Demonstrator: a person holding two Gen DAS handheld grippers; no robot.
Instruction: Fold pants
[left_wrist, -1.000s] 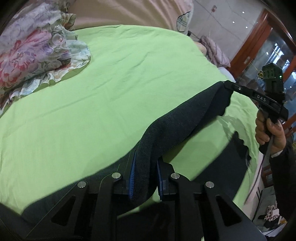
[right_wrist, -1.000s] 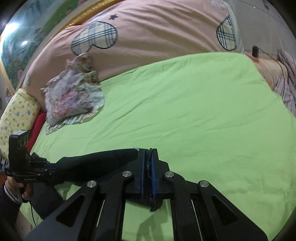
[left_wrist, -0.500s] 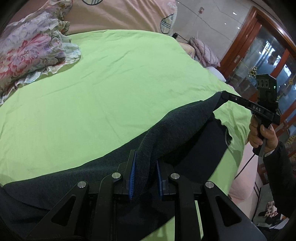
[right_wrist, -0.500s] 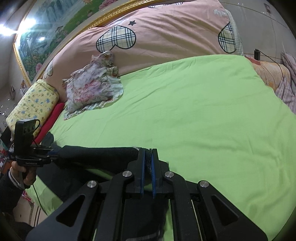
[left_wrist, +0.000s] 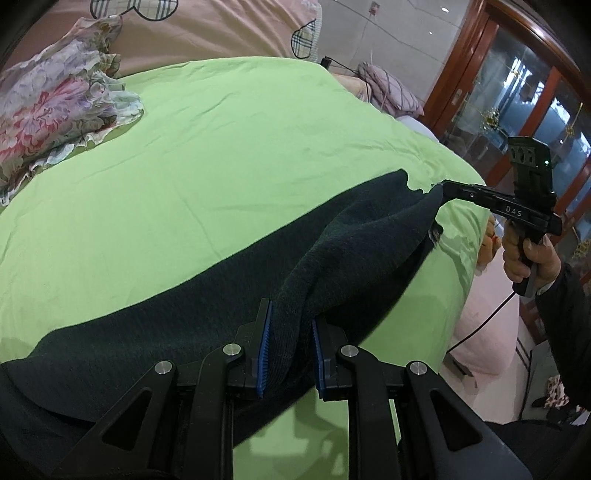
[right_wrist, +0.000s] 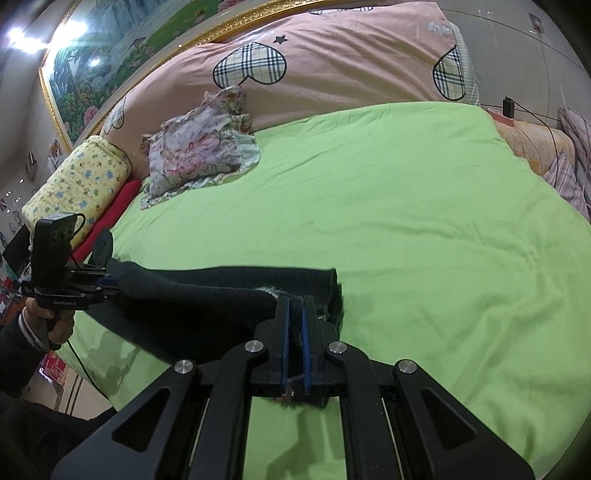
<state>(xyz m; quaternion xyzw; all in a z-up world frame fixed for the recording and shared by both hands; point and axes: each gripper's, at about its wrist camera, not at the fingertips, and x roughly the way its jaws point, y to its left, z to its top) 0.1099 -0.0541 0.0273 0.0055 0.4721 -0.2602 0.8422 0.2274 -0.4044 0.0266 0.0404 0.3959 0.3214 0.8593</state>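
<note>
Dark charcoal pants (left_wrist: 207, 314) lie stretched across the near edge of a green bedsheet (left_wrist: 221, 155). My left gripper (left_wrist: 290, 343) is shut on a thick bunched fold at one end of the pants. My right gripper (right_wrist: 294, 325) is shut on the other end, at a frayed hem. In the left wrist view the right gripper (left_wrist: 443, 186) pinches the far tip of the cloth. In the right wrist view the pants (right_wrist: 207, 295) run leftward to the left gripper (right_wrist: 110, 282). The held edge is raised a little above the rest of the cloth on the sheet.
A floral pillow (right_wrist: 199, 147) lies at the head of the bed beside a yellow pillow (right_wrist: 77, 184). A pink heart-patterned quilt (right_wrist: 332, 66) is bunched behind it. A wooden glass cabinet (left_wrist: 524, 96) stands to the right of the bed. A cable (left_wrist: 480, 325) hangs from the right gripper.
Both grippers have moved forward over the bed and lower, bringing the held pants edge with them. More of the dark cloth now lies spread on the sheet.
</note>
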